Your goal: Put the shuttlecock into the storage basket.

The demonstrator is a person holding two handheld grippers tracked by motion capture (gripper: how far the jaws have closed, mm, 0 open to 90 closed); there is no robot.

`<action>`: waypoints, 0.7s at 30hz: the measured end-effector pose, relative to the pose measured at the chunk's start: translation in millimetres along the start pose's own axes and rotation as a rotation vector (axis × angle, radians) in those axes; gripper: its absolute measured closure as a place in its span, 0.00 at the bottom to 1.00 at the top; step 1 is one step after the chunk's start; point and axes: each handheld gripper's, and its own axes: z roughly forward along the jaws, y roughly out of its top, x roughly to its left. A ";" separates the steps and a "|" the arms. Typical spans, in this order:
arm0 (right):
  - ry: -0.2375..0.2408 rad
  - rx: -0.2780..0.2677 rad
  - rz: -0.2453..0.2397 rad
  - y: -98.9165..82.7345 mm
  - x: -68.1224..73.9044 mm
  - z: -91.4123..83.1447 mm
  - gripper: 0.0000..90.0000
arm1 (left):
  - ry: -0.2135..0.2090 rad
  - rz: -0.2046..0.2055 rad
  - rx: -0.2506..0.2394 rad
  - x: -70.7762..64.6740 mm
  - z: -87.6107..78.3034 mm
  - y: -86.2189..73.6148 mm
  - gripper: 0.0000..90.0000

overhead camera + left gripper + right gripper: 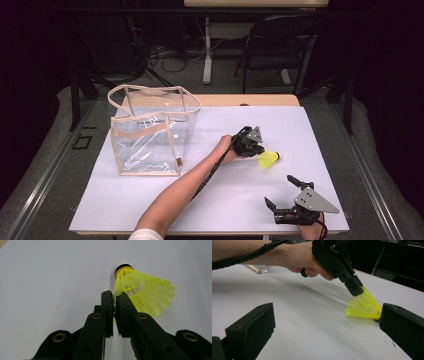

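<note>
A yellow mesh shuttlecock (pixel 268 159) with a white cork tip lies on its side on the white table top (pixel 150 200), right of centre. My left gripper (pixel 261 152) is shut on the edge of its skirt. In the left gripper view the two jaws (pixel 114 298) pinch the yellow netting (pixel 147 293), and the cork points away. The right gripper view shows the same grip (pixel 355 290) on the shuttlecock (pixel 362 306), which still rests on the table. My right gripper (pixel 278 190) stands open near the front right corner, nothing between its pads (pixel 252 325).
A clear plastic tote bag (pixel 150 132) with beige trim and handles stands open at the table's left. A dark folding chair (pixel 280 45) and cables are on the floor beyond the far edge.
</note>
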 end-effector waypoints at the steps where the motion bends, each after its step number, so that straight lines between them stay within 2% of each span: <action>1: 0.000 0.000 0.000 0.0 0.0 0.0 0.00 | 0.000 0.000 0.000 0.0 0.0 0.0 0.98; 10: 0.001 0.000 0.002 -0.2 -0.1 0.0 0.00 | -0.008 0.084 0.000 0.2 -1.1 1.5 1.00; 21: -0.001 0.000 0.000 -0.1 -0.3 -0.3 0.00 | -0.023 0.130 -0.021 1.7 -12.7 5.0 1.00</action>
